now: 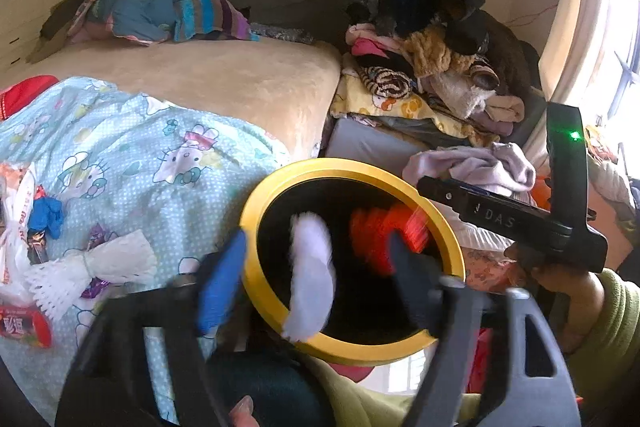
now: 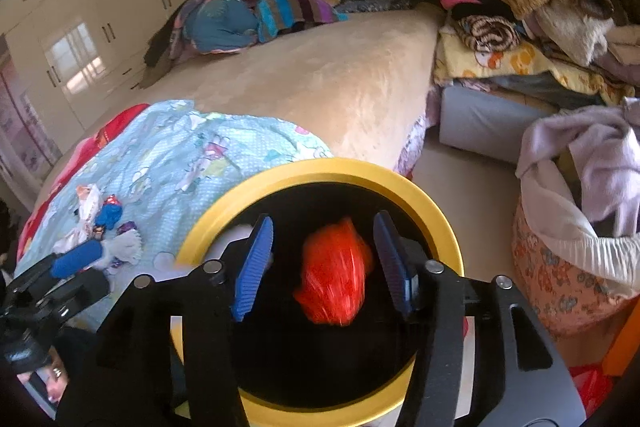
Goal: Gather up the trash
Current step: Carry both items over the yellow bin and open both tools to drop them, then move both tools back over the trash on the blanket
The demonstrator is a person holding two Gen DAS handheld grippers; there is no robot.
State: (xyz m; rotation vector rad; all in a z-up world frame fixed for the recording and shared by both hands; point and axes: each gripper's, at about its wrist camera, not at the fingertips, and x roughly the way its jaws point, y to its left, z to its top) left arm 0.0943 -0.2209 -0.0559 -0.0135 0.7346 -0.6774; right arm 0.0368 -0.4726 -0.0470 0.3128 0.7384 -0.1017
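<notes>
Both my tongs sit over the mouth of the yellow-rimmed bin, which stands just beside the near right corner of the bed.

Left tongs: jaws spread apart, nothing pressed between the blue pads. A white scrap shows blurred between them, inside the bin's rim, touching neither pad as far as I can tell. Released.

Right tongs: jaws parted, blue pads standing clear on either side of a red wad, which is streaked with blur against the dark inside of the bin. A gap shows on both sides of it. Released. The same red wad appears in the left view, under the rim on the right.

More trash lies on the light blue cartoon-print blanket at the near left of the bed: a white foam net, a blue crumpled piece, a red packet, and some purple wrappers.

Far end of the bed: a heap of bedding. Right of the bed: a pile of clothes. Near right: a cloth basket with a lilac garment draped over it.
</notes>
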